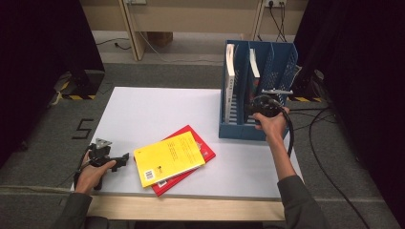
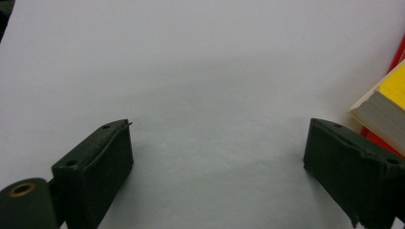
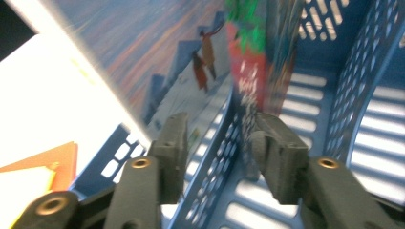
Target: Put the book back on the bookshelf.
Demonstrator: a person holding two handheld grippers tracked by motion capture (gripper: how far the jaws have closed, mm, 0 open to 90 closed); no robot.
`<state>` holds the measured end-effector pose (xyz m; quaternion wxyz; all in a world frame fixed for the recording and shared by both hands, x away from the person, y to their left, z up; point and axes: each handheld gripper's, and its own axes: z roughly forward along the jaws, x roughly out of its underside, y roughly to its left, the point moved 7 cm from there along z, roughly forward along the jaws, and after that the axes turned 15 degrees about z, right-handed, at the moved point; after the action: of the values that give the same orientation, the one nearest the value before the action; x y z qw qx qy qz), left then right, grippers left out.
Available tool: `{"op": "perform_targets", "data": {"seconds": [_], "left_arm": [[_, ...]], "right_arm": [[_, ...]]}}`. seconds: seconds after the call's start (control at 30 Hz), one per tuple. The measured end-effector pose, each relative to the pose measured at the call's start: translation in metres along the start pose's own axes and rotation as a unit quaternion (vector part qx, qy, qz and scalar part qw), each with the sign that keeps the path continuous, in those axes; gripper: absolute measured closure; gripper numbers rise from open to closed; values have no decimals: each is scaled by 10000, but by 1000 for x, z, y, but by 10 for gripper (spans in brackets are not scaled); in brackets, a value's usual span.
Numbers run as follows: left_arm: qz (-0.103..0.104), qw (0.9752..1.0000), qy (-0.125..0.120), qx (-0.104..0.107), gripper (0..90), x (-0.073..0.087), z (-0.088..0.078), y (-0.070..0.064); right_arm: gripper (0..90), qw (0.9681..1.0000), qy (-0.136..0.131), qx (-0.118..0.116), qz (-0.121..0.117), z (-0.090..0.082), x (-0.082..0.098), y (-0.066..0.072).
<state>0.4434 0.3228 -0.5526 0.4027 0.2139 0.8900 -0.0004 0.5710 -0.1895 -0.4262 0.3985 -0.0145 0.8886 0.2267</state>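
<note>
**Book in blue file rack, right gripper at its slot**

Book (image 1: 253,67) stands upright in the rack (image 1: 239,130), far right on the table (image 1: 157,109). Right gripper (image 3: 222,143): jaws parted astride a lattice divider, pressing nothing. Left gripper (image 2: 217,164), near left, gapes wide over bare tabletop beside the yellow book (image 1: 169,158) lying on a red one (image 1: 206,153).

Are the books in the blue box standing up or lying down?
Standing up. Both books stand on end in the blue box, spines facing out.
</note>
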Motion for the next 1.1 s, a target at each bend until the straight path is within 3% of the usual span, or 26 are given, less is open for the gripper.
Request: {"op": "perform_targets", "data": {"seconds": [0.27, 0.43, 0.63, 1.1], "left_arm": [[-2, 10000, -12, 31, 101, 0, -2, -1], [23, 10000, -10, 25, 100, 1, -2, -1], [18, 10000, -14, 10, 94, 1, -1, -1], [29, 10000, -2, 6, 93, 1, -1, -1]], "right_arm": [[425, 9986, 48, -512, -152, -23, 28, 26], [396, 9964, 236, -762, -279, -26, 47, 44], [382, 9959, 258, -653, -565, -22, 59, 54], [364, 9938, 540, -757, -606, -6, 80, 62]]}}
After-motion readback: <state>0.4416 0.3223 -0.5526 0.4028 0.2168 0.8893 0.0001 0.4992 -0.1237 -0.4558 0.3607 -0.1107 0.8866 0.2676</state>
